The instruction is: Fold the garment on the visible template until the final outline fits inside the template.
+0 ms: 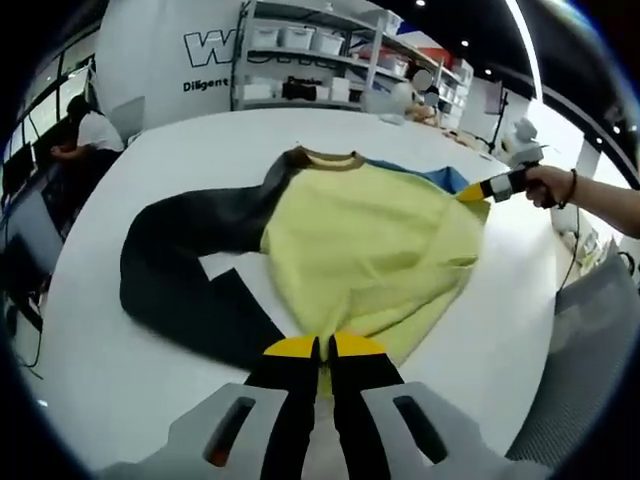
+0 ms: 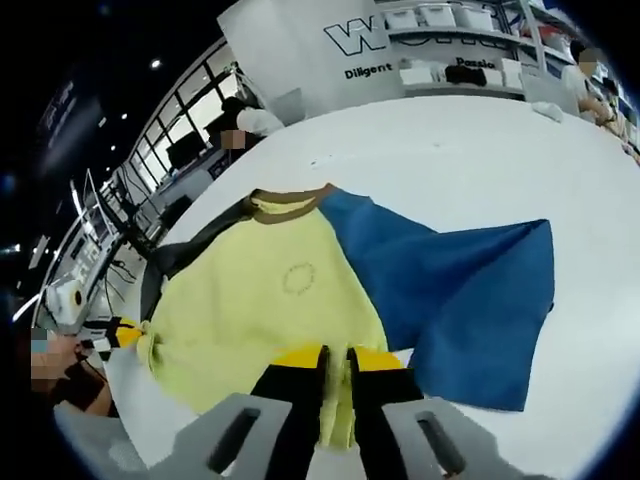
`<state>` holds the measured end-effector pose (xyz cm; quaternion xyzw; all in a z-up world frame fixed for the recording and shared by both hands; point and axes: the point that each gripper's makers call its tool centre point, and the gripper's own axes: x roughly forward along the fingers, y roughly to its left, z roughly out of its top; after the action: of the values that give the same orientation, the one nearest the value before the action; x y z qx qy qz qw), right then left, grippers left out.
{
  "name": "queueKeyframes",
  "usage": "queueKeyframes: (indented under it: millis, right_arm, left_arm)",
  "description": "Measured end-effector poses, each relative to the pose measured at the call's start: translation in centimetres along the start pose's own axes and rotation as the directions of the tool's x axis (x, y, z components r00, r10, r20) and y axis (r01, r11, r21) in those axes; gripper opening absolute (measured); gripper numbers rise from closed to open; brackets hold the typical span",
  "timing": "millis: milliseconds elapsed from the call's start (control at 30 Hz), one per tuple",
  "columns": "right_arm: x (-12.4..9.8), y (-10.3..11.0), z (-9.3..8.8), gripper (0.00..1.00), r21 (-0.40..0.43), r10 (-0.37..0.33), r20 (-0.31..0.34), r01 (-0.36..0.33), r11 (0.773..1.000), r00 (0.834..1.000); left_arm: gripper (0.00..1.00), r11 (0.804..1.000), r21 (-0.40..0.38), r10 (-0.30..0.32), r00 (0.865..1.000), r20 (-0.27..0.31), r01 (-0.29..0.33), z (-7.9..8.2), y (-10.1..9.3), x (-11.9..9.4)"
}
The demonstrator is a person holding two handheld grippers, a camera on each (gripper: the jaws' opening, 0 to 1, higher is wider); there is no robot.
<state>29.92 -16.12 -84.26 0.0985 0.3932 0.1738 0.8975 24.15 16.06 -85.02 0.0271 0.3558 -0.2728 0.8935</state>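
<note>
Garment (image 1: 360,250): yellow body, black and blue sleeves, spread mid-surface (image 1: 150,400). Left hand-held gripper (image 1: 322,350) and right hand-held gripper (image 2: 337,360) each pinch a yellow hem corner, jaws narrow, likely to carry a fold across.

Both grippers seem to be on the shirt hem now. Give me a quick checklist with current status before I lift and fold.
1. Left gripper closed on the yellow hem of the garment: ok, jaws nearly together with cloth between them.
2. Right gripper closed on the hem: ok, yellow cloth sits between its jaws.
3. Both grips on opposite ends of the hem: ok, the right gripper shows in the left gripper view at the far edge.
4. Black sleeve flat: not ok, it lies bent and bunched.
5. Blue sleeve flat: ok, spread on the table.
6. Template outline visible: cannot tell, no clear outline around the garment.
</note>
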Motion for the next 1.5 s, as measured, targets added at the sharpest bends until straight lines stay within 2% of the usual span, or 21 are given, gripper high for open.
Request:
queueKeyframes:
  millis: [67, 100, 200, 367, 633, 733, 867, 900, 1200, 1333, 1500]
  right_arm:
    - [-0.6, -0.2, 0.1, 0.17, -0.014, -0.016, 0.003, 0.016, 1.0, 1.0]
    - [-1.1, -0.7, 0.5, 0.22, -0.03, -0.039, 0.027, 0.039, 0.999, 0.999]
    - [-1.9, -0.5, 0.5, 0.27, -0.034, -0.025, 0.033, 0.027, 0.999, 0.999]
    - [-2.8, 0.3, -0.8, 0.34, -0.027, 0.001, 0.009, 0.0, 1.0, 1.0]
    - [-2.7, 0.7, -2.6, 0.25, -0.049, 0.004, -0.029, -0.005, 0.999, 1.0]
    - [-2.8, 0.7, -2.9, 0.17, -0.043, -0.001, -0.03, 0.0, 0.999, 1.0]
    - [-3.1, 0.8, -2.8, 0.01, -0.063, -0.005, -0.018, 0.004, 0.998, 1.0]
    - [-3.1, 0.8, -2.7, 0.0, -0.065, -0.007, -0.018, 0.005, 0.998, 1.0]
    - [-4.7, 1.4, -2.8, 0.0, -0.079, 0.009, -0.037, -0.012, 0.997, 0.999]
    - [-5.8, 1.7, -3.1, 0.0, -0.111, 0.013, -0.056, -0.019, 0.994, 0.998]
    - [-7.3, 2.3, -4.0, 0.0, -0.086, 0.033, -0.083, -0.04, 0.996, 0.996]
  left_arm:
    - [0.02, 1.0, -0.006, -0.001, 1.0, 0.007, 0.001, 0.1, 0.0, 0.0]
    - [0.02, 1.0, -0.007, 0.001, 1.0, 0.006, -0.001, 0.0, 0.0, 0.0]
    - [0.02, 1.0, -0.015, 0.002, 1.0, 0.006, -0.002, -0.2, -0.1, 0.1]
    - [0.02, 1.0, -0.02, 0.003, 1.0, 0.007, -0.002, -0.2, -0.2, 0.0]
    - [0.02, 1.0, -0.029, 0.001, 1.0, 0.012, -0.001, -0.1, -0.1, -0.1]
    - [0.02, 1.0, -0.031, 0.0, 1.0, 0.014, 0.001, -0.1, -0.1, -0.2]
    - [0.02, 1.0, -0.028, -0.003, 1.0, 0.015, 0.004, -0.1, -0.2, -0.5]
    - [0.02, 1.0, -0.028, -0.004, 1.0, 0.016, 0.004, -0.1, -0.2, -0.5]
    - [0.02, 0.999, -0.006, -0.032, 0.999, 0.03, 0.032, 0.5, -1.0, -1.6]
    - [0.02, 0.999, 0.018, -0.047, 0.999, 0.028, 0.046, 0.6, -1.6, -2.4]
    - [0.02, 0.996, 0.037, -0.077, 0.996, 0.037, 0.076, 0.8, -2.7, -3.5]
